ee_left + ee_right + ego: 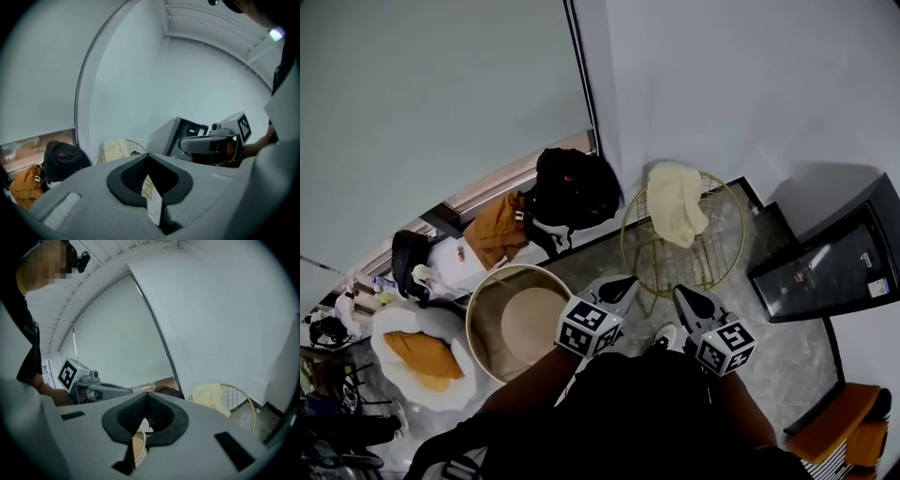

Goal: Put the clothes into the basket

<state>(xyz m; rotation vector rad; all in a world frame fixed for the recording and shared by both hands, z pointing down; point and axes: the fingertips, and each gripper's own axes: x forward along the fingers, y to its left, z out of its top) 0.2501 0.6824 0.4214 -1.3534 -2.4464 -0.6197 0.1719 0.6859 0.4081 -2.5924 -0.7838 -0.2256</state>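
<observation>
1. Jaws of the left gripper were pressed together, empty; the right gripper was the same.
2. Both grippers hung just near the wire basket, on its near side.
3. A cream cloth lay draped over the basket's far rim.
4. An orange garment and a black bag lay left of the basket.

a home room: wire basket, heaped clothes, orange cushion.

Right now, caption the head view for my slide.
Left gripper and right gripper, shut, face a wire basket with a cream cloth over its rim.
</observation>
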